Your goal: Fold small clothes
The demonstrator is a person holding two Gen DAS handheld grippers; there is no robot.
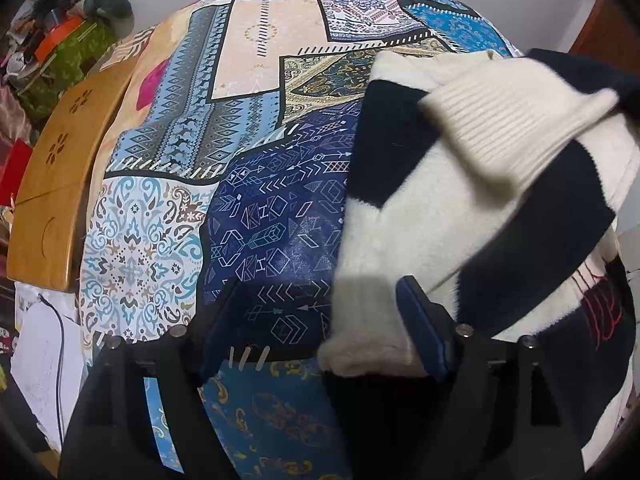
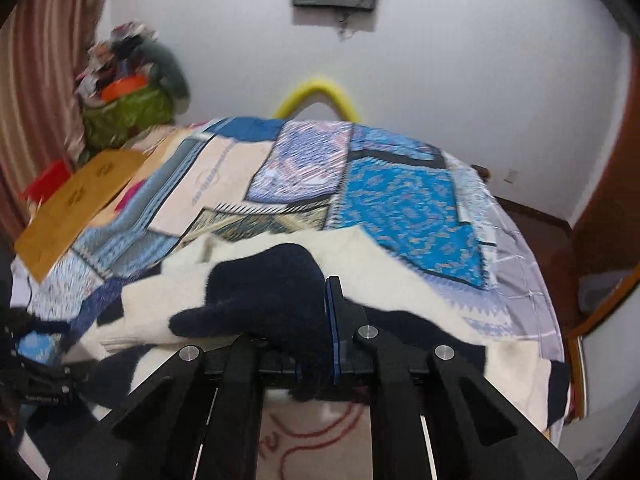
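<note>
A fuzzy cream-and-navy striped sweater [image 1: 404, 216] with red stitching lies on the bed at the right of the left wrist view. My left gripper [image 1: 320, 284] stands open over its near edge. A cream sleeve cuff [image 1: 360, 328] lies between the fingers, against the right finger [image 1: 424, 320] and apart from the left one. A second sleeve with a ribbed cream cuff [image 1: 516, 124] hangs blurred above the sweater body. In the right wrist view my right gripper [image 2: 322, 312] is shut on a bunch of navy sweater fabric [image 2: 272, 292] that hides its left finger. The rest of the sweater [image 2: 400, 280] spreads beneath.
A blue patchwork bedspread [image 1: 248, 184] covers the bed. A wooden board [image 1: 60, 168] lies along its left edge, beside a green bag of clutter [image 2: 128, 108]. A yellow hoop [image 2: 320, 92] and white wall stand behind. A wooden door [image 2: 612, 200] is at the right.
</note>
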